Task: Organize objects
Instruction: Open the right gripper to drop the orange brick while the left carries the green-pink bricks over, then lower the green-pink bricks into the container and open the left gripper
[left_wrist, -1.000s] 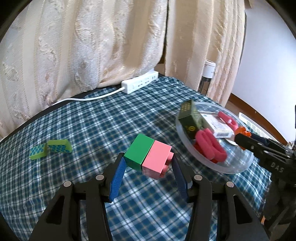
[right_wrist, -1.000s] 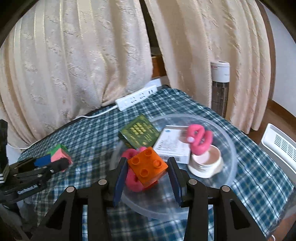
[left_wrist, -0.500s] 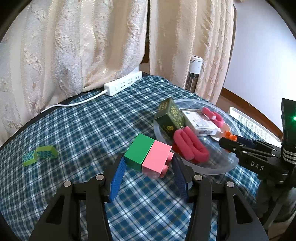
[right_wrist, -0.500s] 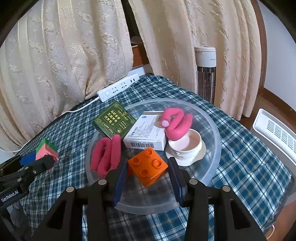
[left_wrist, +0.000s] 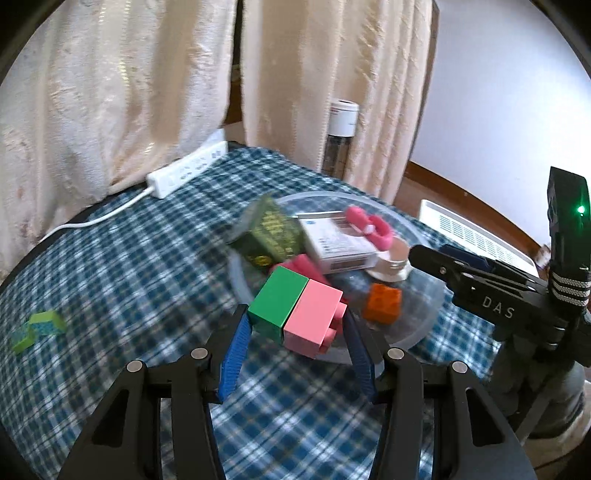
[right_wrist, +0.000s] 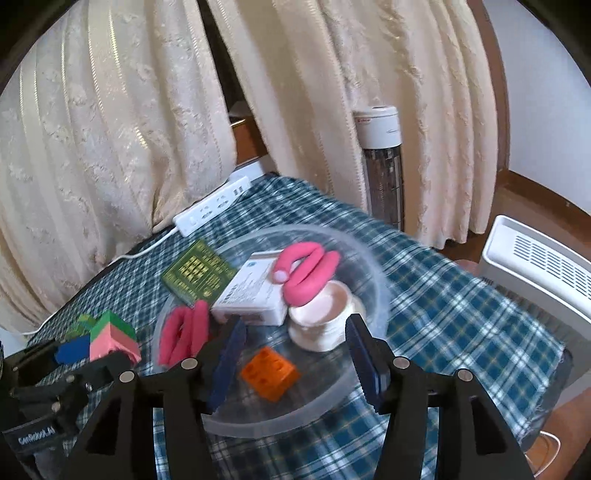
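The right gripper (right_wrist: 295, 354), jaws spread, hovers over the orange brick (right_wrist: 269, 373) lying in the clear bowl (right_wrist: 373, 273).

On my right gripper (left_wrist: 436, 254), seen from my left wrist, white letters on the black body spell "DAS". On my left gripper (right_wrist: 70, 350), seen from my right wrist, a small white label looks like "GenRobot.AI". Print on the green box (right_wrist: 199, 275) and white box (right_wrist: 255, 291) is too blurred to read.
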